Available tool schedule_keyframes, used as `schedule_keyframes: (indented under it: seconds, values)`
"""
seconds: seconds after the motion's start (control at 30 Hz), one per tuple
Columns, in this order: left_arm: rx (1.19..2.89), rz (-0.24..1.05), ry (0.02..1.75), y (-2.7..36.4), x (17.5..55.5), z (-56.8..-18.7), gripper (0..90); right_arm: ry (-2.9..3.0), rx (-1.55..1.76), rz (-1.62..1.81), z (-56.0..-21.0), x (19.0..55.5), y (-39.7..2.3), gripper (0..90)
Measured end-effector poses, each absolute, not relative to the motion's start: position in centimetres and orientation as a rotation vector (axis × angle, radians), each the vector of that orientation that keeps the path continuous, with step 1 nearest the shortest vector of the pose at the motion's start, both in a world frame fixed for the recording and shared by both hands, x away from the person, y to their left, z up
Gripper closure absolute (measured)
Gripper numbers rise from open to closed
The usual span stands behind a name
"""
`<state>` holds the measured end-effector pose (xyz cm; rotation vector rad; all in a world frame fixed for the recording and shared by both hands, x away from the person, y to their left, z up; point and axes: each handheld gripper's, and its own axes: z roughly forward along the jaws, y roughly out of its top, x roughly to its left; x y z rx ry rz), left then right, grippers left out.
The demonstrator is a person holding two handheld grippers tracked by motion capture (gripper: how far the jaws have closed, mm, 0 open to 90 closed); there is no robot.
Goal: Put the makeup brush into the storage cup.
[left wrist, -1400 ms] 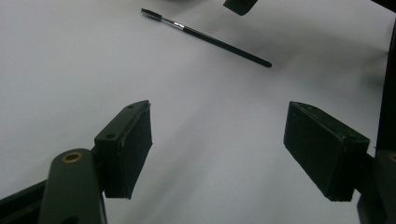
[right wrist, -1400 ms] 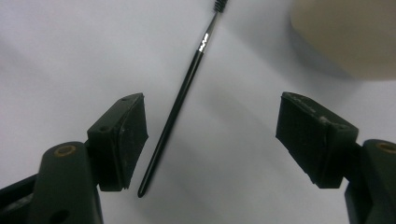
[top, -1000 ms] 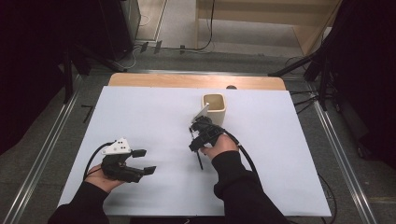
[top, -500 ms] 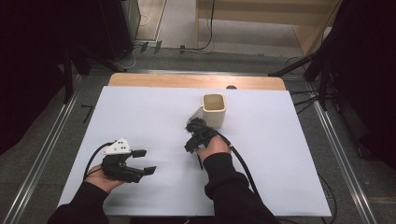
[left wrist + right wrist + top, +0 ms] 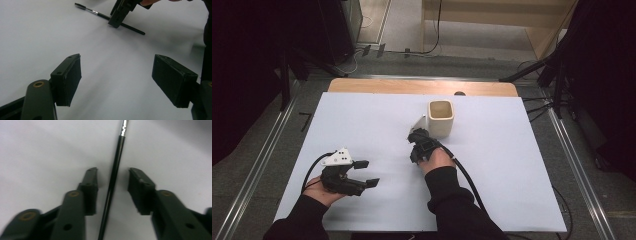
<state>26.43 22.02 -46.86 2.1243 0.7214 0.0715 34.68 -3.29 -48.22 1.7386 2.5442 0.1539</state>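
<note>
A thin black brush (image 5: 110, 17) with a small bristle head and a silver collar lies flat on the white table (image 5: 362, 120). My right gripper (image 5: 112, 176) points down over it, open, its jaws standing on either side of the black handle (image 5: 117, 152) with a gap on each side. In the high view the right gripper (image 5: 418, 145) sits just left of and in front of a cream square cup (image 5: 441, 118). My left gripper (image 5: 367, 173) rests low at the table's front left, open wide with nothing between its jaws (image 5: 125, 82).
A wooden strip (image 5: 422, 86) runs along the table's far edge. Metal rails (image 5: 577, 165) flank both sides. The right gripper's cable (image 5: 467, 175) trails back along the sleeve. Bare white surface lies between the two grippers and to the right of the cup.
My right gripper has shifted a little left and away from the cup, settling over the brush handle. The left gripper has stayed where it was.
</note>
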Motion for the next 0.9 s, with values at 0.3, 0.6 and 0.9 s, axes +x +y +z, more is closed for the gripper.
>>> schedule_keyframes:
  seconds: [0.3, 0.6, 0.9]
  values:
    - [2.13, 0.071, 0.717, 22.0, 26.4, -46.9, 24.3, 2.552, 1.743, 0.167, -48.2, 34.6, -3.3, 83.0]
    - [2.132, 0.066, 0.712, 22.0, 26.4, -46.9, 24.3, 2.574, 1.726, 0.215, -48.2, 34.5, -3.6, 86.9]
    - [2.124, 0.076, 0.723, 22.0, 26.5, -46.8, 24.3, 2.62, 1.646, 0.398, -46.8, 34.7, -4.7, 87.0]
